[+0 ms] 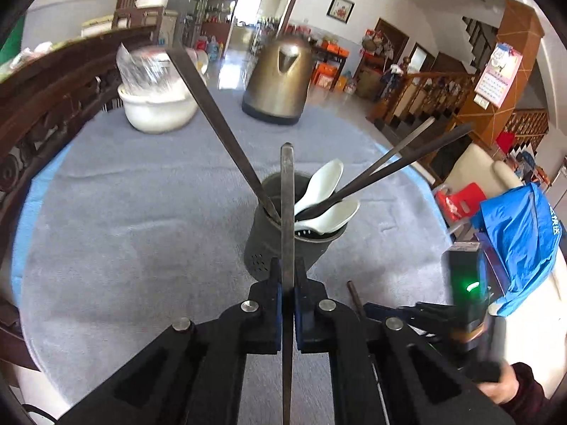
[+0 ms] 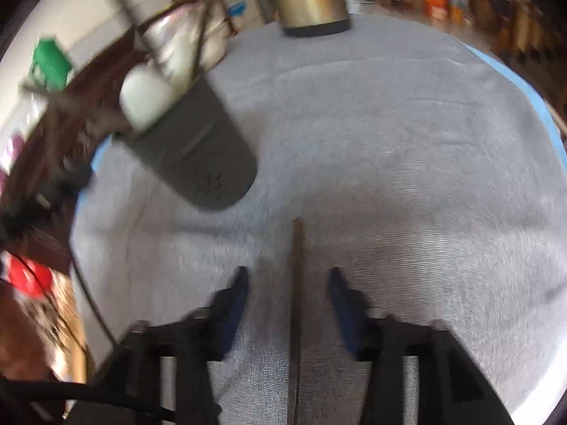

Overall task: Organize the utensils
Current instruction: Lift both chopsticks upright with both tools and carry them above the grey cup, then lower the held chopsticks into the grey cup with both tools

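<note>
A: In the left wrist view, the left hand-held gripper (image 1: 287, 304) has its blue pads pressed together on a long, flat, dark metal chopstick (image 1: 287, 212), which stands straight up the middle of the picture in front of the dark grey plastic utensil holder (image 1: 283, 237).

B: And what sits in that holder?

A: Two glossy white ceramic soup spoons (image 1: 324, 191) and several more thin dark chopsticks (image 1: 407, 163) fanning out of its rim. Small drain holes dot its lower wall. It stands on the round surface under a grey-blue fuzzy cloth (image 1: 124, 212). Farther back are a brass-coloured metal kettle (image 1: 278, 81) and a white ceramic bowl (image 1: 156, 109) holding something clear and crinkled.

B: Does the right wrist view show the same?

A: It is blurred. It shows what the other barely catches: the right hand-held gripper (image 2: 288, 283) with its fingers spread, and a second slim dark chopstick (image 2: 297, 283) lying between them, touching neither pad that I can see. The holder appears up to the left, tilted by the lens.

B: And the person?

A: Only in the left wrist view: a hand in a dark sleeve (image 1: 503, 382) at the lower right edge.
</note>
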Tool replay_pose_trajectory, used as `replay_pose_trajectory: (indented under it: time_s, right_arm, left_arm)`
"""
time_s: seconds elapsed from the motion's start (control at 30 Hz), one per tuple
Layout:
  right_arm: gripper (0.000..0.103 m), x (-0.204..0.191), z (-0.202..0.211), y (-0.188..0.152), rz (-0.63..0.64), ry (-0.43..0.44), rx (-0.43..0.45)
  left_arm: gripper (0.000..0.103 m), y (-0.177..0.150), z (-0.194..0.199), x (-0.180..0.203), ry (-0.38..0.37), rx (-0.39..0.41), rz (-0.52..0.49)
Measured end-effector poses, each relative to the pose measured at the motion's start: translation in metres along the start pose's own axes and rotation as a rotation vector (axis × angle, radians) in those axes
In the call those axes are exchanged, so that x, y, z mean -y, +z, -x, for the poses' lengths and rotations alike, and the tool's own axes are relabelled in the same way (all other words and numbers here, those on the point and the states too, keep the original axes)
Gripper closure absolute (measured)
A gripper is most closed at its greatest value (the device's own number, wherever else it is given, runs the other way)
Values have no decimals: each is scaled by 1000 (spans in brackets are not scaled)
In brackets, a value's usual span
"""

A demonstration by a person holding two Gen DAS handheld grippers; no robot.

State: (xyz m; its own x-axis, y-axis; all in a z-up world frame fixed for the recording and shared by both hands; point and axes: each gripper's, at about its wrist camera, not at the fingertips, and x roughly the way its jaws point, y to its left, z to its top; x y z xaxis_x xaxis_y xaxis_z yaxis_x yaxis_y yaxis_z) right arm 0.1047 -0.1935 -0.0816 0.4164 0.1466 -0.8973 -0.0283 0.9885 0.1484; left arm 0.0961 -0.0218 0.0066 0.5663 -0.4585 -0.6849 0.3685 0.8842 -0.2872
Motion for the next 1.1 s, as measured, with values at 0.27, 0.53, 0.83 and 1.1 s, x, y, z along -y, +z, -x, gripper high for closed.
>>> replay_pose_trajectory:
  time_s: [0.27,0.53,0.83,1.1]
  right_arm:
    - [97,-13,26,-2,64,26,67]
    - [97,-18,113,1,86,157,390]
    - [97,-45,178,22,124,268,799]
    - [97,-63,199,52,106,214,995]
  left_arm:
    - [98,4,49,13,36,139,-65]
    - [98,17,77,17,36,213,-79]
    - [98,49,97,15,44,258,-94]
    - [98,87,119,27,57,372,-115]
